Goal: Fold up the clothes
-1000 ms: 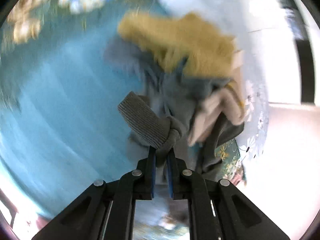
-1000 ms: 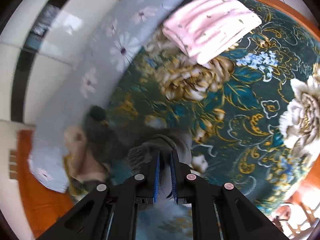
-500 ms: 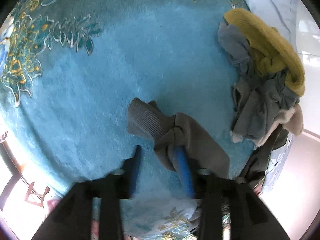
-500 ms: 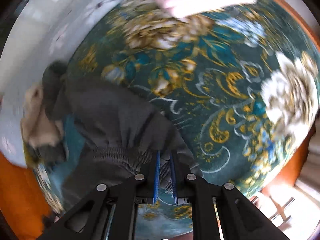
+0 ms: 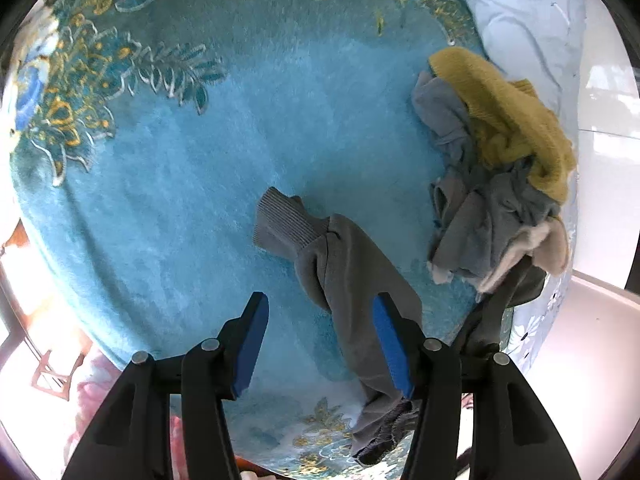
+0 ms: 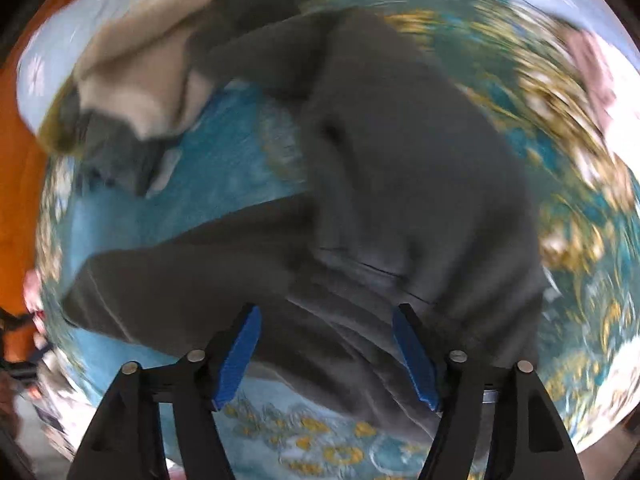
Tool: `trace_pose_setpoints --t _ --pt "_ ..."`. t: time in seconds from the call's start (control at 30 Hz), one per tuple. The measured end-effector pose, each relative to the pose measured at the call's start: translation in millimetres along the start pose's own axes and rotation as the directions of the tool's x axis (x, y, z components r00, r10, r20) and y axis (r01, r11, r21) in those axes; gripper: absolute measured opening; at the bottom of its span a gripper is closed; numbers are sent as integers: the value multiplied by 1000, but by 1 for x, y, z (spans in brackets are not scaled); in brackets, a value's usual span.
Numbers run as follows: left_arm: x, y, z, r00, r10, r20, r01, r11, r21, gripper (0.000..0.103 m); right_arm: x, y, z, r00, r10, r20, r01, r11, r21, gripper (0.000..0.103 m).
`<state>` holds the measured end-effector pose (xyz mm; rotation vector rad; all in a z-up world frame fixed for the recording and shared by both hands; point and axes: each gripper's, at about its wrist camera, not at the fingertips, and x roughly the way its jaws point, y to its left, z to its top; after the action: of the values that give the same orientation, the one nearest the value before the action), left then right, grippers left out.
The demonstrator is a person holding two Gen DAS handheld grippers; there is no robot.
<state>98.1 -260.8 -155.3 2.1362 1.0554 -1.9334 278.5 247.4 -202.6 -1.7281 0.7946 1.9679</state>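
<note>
A grey pair of sweatpants (image 6: 380,184) lies spread on the blue floral blanket (image 5: 192,184). In the left wrist view one leg (image 5: 344,280) with a ribbed cuff (image 5: 284,226) stretches across the blanket, partly passing under my right finger. My left gripper (image 5: 320,344) is open just above it, holding nothing. The right wrist view is blurred; my right gripper (image 6: 326,354) stands open over the waistband area of the pants, its jaws wide apart with cloth beneath them.
A heap of unfolded clothes (image 5: 500,184), mustard yellow, grey and beige, sits at the blanket's right edge, also seen as the beige and grey heap (image 6: 152,80). A pale blue flowered sheet (image 5: 528,20) lies beyond. A pink folded item (image 6: 592,64) shows blurred at far right.
Both grippers have opened and let go of the grey pants, which now lie on the blanket. The right gripper was still shut on them half a second ago. The right view is swinging.
</note>
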Motion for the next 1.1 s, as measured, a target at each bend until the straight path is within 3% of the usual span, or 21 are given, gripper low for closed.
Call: trace_pose_setpoints --t 0.17,0.3,0.4,0.53,0.6,0.8,0.83,0.87,1.0,1.1 --pt "-12 -8 -8 999 31 41 -33 997 62 56 33 29 -4 984 -180 -9 176 970 -166 74" --pt "-15 -13 -17 997 53 54 -58 994 98 56 37 27 -6 973 -230 -4 226 957 -184 71" --pt "-16 -17 -24 995 69 65 -77 989 124 56 30 19 -5 973 -231 -14 226 962 -154 53" --pt "-14 -20 -31 996 71 59 -77 991 110 56 8 4 -6 985 -172 -14 170 981 -92 24" --pt "-12 -22 -35 996 70 56 -76 992 100 56 -14 -5 -11 988 -153 22 155 984 -83 17" --pt "-12 -37 -42 998 43 51 -48 994 97 56 -90 -61 -6 981 -133 140 133 991 8 11" --pt "-11 -39 -44 998 37 48 -41 994 98 56 -104 -78 -5 975 -150 161 146 989 39 9" --pt "-10 -41 -45 999 31 45 -35 995 98 56 -118 -95 -2 968 -171 181 161 985 69 0" --pt "-6 -48 -53 999 25 33 -28 994 108 56 -162 -173 21 932 -281 229 232 948 219 0" --pt "-3 -47 -57 999 38 30 -41 993 111 56 -181 -217 31 923 -306 232 233 926 296 0"
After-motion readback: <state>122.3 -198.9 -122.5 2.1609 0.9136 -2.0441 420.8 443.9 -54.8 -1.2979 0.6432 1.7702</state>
